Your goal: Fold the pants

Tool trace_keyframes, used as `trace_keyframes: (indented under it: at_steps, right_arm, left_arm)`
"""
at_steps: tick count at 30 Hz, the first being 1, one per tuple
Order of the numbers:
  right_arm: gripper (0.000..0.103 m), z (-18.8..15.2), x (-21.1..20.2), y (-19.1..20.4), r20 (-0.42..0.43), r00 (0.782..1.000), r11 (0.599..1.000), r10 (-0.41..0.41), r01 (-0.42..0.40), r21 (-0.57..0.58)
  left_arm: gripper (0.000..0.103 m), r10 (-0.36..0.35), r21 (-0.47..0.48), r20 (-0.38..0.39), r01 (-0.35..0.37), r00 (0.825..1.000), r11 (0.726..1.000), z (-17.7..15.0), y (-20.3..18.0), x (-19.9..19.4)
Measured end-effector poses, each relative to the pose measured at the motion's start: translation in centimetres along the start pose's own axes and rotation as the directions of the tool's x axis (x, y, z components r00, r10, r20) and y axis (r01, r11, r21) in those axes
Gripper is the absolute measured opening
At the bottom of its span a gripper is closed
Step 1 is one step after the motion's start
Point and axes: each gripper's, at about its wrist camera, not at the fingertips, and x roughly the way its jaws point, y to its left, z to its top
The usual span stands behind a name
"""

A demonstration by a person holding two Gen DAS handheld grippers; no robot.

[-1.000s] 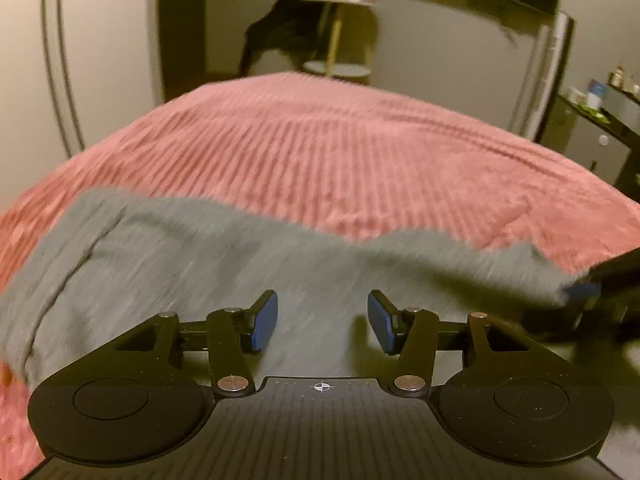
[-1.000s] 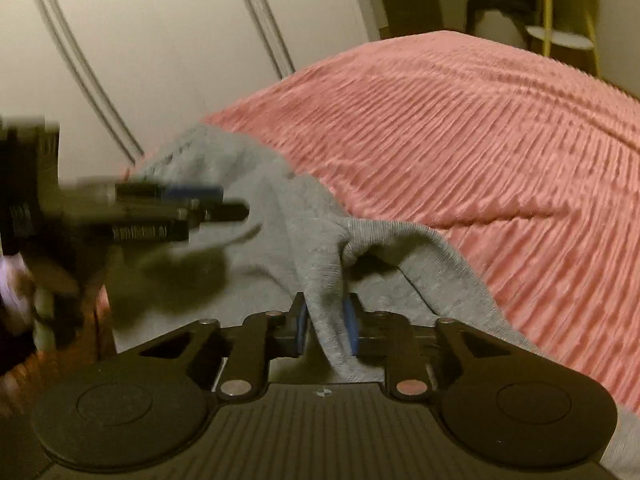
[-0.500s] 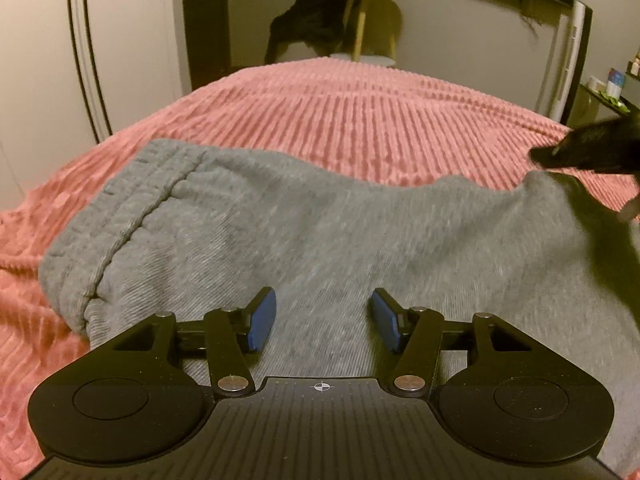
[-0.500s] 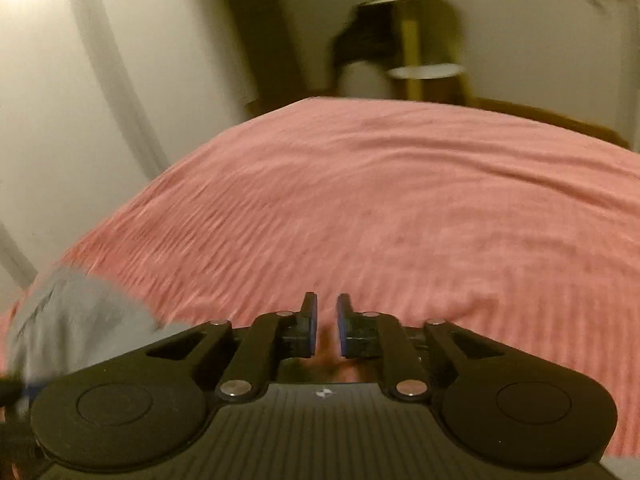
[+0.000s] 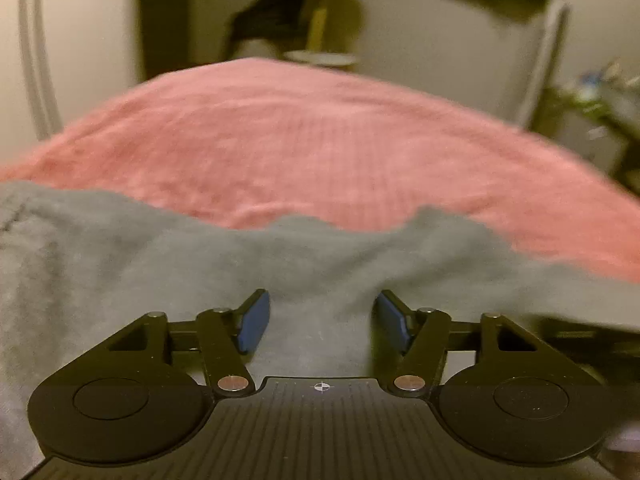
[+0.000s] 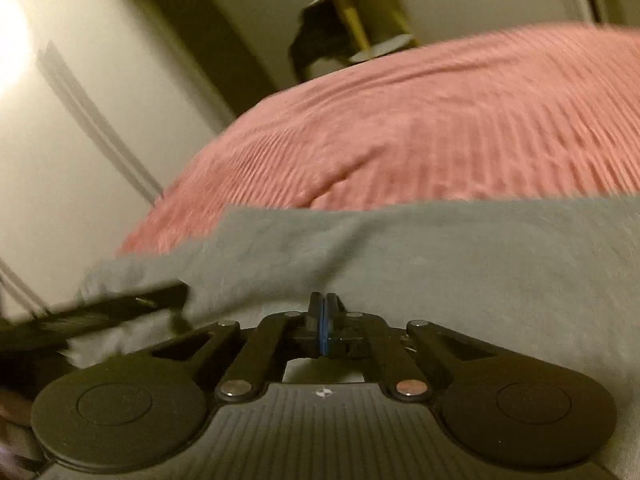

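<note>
The grey pants (image 5: 168, 264) lie on the pink ribbed bedspread (image 5: 320, 140), spread across the near part of both views. My left gripper (image 5: 320, 326) is open, its blue pads (image 5: 253, 322) apart just above the grey cloth, which fills the gap between them. My right gripper (image 6: 323, 320) is shut, blue pads pressed together with nothing seen between them, low over the pants (image 6: 440, 264). The left gripper also shows as a dark blurred bar at the left of the right wrist view (image 6: 120, 312), over the pants' edge.
The bedspread (image 6: 440, 120) reaches to the far edge of the bed. Beyond it stand a small round side table with a yellow leg (image 5: 320, 28), a dark garment (image 5: 264, 12) beside it, white wardrobe doors (image 6: 60, 140) at left, and a cluttered shelf (image 5: 600, 88) at right.
The right gripper let go of the grey cloth a second ago, swung over bare bedspread, and is now closed low over the pants. The left gripper stayed open and shifted over the cloth.
</note>
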Motion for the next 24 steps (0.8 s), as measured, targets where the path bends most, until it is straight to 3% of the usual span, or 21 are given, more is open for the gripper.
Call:
trace_keyframes:
  at_steps: [2, 4, 5, 7, 9, 11, 13, 15, 16, 18, 19, 20, 23, 24]
  right_arm:
    - [0.005, 0.0, -3.4, -2.1, 0.027, 0.999, 0.999, -0.021, 0.02, 0.036]
    - [0.005, -0.3, -7.7, -4.9, 0.043, 0.998, 0.997, -0.051, 0.049, 0.052]
    - [0.006, -0.6, -9.7, -6.6, 0.051, 0.996, 0.995, -0.074, 0.07, 0.07]
    - [0.006, -1.5, -14.6, -10.7, 0.076, 0.986, 0.983, -0.151, 0.142, 0.113]
    - [0.006, -2.6, -20.2, -14.6, 0.127, 0.958, 0.957, -0.258, 0.235, 0.17]
    - [0.022, -3.8, -26.0, -18.0, 0.178, 0.892, 0.893, -0.415, 0.362, 0.267]
    - [0.022, -5.3, -31.6, -21.0, 0.215, 0.796, 0.798, -0.566, 0.462, 0.388]
    - [0.022, -6.7, -36.2, -22.4, 0.228, 0.676, 0.687, -0.701, 0.554, 0.47]
    - [0.022, -7.4, -38.0, -22.9, 0.249, 0.655, 0.675, -0.713, 0.546, 0.496]
    - [0.03, -8.4, -40.5, -24.0, 0.281, 0.664, 0.688, -0.693, 0.491, 0.535]
    - [0.042, -8.6, -40.8, -24.4, 0.27, 0.651, 0.67, -0.71, 0.506, 0.542]
    - [0.046, -8.7, -40.9, -24.8, 0.269, 0.648, 0.669, -0.713, 0.511, 0.54]
    - [0.047, -9.6, -40.6, -25.9, 0.306, 0.716, 0.734, -0.627, 0.412, 0.539]
    - [0.049, -9.3, -40.0, -25.9, 0.315, 0.728, 0.748, -0.608, 0.394, 0.533]
  left_arm:
    - [0.071, 0.089, -0.027, 0.027, -0.088, 0.996, 0.996, 0.1, 0.4, 0.0]
    - [0.066, 0.205, -0.05, 0.028, -0.204, 0.978, 0.978, 0.3, 0.4, -0.8]
    - [0.066, 0.206, -0.058, 0.017, -0.204, 0.978, 0.977, 0.2, 0.4, -1.3]
    - [0.068, 0.114, -0.106, 0.0, -0.114, 0.993, 0.988, -0.1, 0.2, -2.9]
    - [0.071, 0.037, -0.117, 0.006, -0.036, 0.999, 0.992, -1.0, -0.8, -4.5]
    - [0.08, -0.017, -0.081, 0.028, 0.019, 0.999, 0.997, -2.2, -2.8, -6.4]
    - [0.084, -0.052, -0.052, 0.033, 0.054, 0.998, 0.997, -3.5, -5.0, -7.7]
    - [0.087, -0.086, -0.043, 0.006, 0.086, 0.996, 0.995, -4.9, -7.0, -8.5]
    - [0.087, -0.096, -0.045, -0.014, 0.096, 0.995, 0.994, -5.5, -7.7, -8.8]
    - [0.087, -0.11, -0.059, -0.045, 0.107, 0.993, 0.993, -6.6, -8.6, -8.9]
    - [0.087, -0.107, -0.065, -0.064, 0.103, 0.992, 0.993, -7.1, -9.0, -9.0]
    - [0.087, -0.1, -0.072, -0.08, 0.095, 0.992, 0.993, -7.5, -9.4, -8.9]
    - [0.087, -0.092, -0.078, -0.088, 0.086, 0.992, 0.993, -8.4, -10.2, -9.8]
    - [0.087, -0.092, -0.07, -0.086, 0.086, 0.992, 0.994, -8.4, -10.3, -9.9]
